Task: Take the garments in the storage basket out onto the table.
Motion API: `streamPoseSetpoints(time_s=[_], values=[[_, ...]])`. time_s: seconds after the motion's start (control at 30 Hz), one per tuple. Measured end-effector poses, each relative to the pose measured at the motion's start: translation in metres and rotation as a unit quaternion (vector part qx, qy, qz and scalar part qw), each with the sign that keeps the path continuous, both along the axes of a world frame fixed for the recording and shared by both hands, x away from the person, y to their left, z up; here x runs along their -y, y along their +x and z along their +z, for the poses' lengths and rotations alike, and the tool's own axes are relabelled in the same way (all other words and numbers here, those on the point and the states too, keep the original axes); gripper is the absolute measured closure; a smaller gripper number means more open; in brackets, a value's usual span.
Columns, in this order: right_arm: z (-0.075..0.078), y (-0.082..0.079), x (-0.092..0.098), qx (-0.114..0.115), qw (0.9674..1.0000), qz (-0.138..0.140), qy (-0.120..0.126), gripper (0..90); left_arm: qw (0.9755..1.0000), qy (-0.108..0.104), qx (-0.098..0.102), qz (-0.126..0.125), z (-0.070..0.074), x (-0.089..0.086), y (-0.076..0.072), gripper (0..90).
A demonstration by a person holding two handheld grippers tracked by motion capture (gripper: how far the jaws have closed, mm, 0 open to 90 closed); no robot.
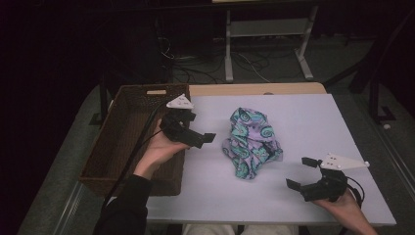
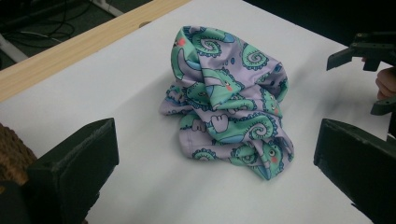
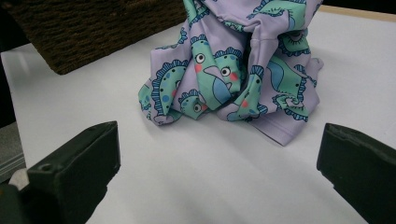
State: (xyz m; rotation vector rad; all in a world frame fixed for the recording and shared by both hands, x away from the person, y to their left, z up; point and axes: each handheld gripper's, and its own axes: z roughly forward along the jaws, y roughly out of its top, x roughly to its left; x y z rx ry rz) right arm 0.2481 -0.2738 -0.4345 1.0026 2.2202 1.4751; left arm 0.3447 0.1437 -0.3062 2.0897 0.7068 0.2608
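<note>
The crumpled patterned cloth (image 1: 251,142) lies in a heap on the white table (image 1: 303,122), just to the right of the wicker basket (image 1: 128,142) and untouched. The left gripper (image 1: 198,137) hovers between basket and cloth with its jaws spread wide, holding nothing. The right gripper (image 1: 301,172) waits on the cloth's far side from the basket, jaws likewise apart and empty. By my judgement, handling has not begun: grasping the cloth remains undone.

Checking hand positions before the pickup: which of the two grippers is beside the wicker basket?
The left gripper, held open between the basket and the crumpled garment. The right gripper sits near the table's front edge.
</note>
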Motion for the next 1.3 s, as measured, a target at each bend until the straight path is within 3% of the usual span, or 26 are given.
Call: streamPoseSetpoints(time_s=[0.67,0.87,1.13,1.17,1.3], values=[[-0.001,0.001,-0.001,-0.001,1.0000,0.001,-0.003,0.0,0.9996,-0.001,0.025,0.010,-0.011,-0.031,-0.024,0.0],[-0.001,0.001,-0.001,0.000,1.0000,0.001,-0.003,0.0,0.9988,-0.016,0.040,0.023,-0.013,-0.045,-0.034,0.0],[-0.001,0.001,-0.001,-0.003,1.0000,-0.002,-0.004,0.0,0.9944,-0.084,0.047,0.043,-0.025,-0.065,-0.044,0.4],[-0.001,0.001,-0.001,-0.003,1.0000,-0.002,-0.004,0.0,0.9950,-0.080,0.040,0.044,-0.027,-0.066,-0.043,0.8],[-0.001,0.001,0.000,-0.004,1.0000,-0.002,-0.004,0.0,0.9956,-0.063,0.052,0.045,-0.025,-0.065,-0.046,0.8]])
